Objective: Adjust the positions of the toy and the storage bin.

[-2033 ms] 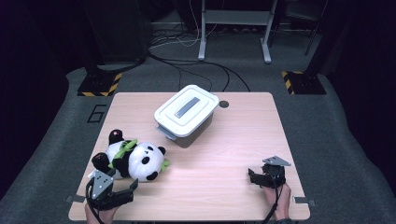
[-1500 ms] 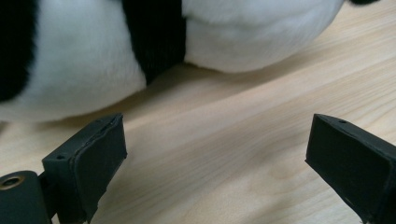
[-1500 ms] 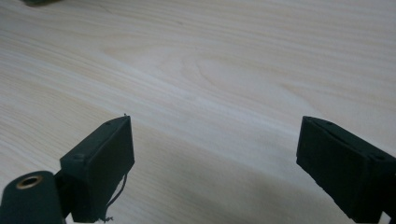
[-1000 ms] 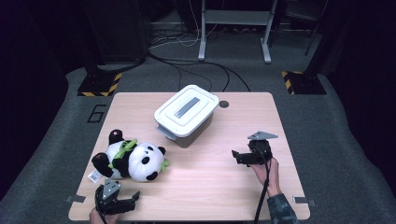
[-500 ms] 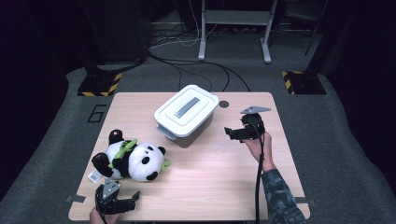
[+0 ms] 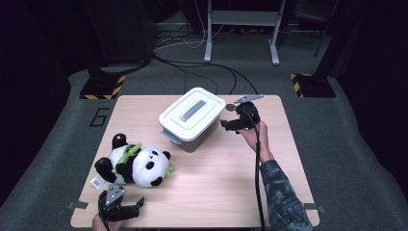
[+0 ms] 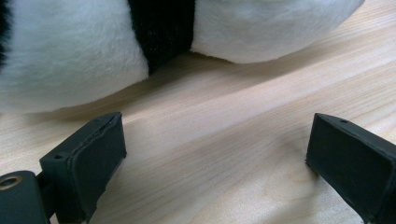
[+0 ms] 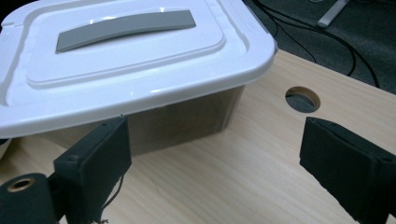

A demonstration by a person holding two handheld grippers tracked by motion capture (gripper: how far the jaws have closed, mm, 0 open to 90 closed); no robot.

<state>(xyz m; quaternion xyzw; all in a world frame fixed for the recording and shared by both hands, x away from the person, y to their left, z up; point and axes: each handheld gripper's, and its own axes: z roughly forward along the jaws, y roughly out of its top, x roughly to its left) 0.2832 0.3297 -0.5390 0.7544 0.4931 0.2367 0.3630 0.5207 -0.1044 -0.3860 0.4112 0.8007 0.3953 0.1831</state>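
The lidded box (image 6: 192, 118) sits just up from the table (image 6: 226, 192) centre, toward twelve o'clock. The right tongs (image 6: 230, 124), jaws spread, hang at its three o'clock edge. Best aim them under the white lid's (image 8: 116, 60) overhanging lip, level and square (it looks slippery). The left tongs (image 6: 129, 208), spread too, rest at six o'clock of the panda (image 6: 137, 166).

The right gripper (image 6: 230, 124) was stretched forward on an extended forearm, jaws wide apart; the left gripper (image 6: 126, 208) sat near the person, jaws likewise apart.
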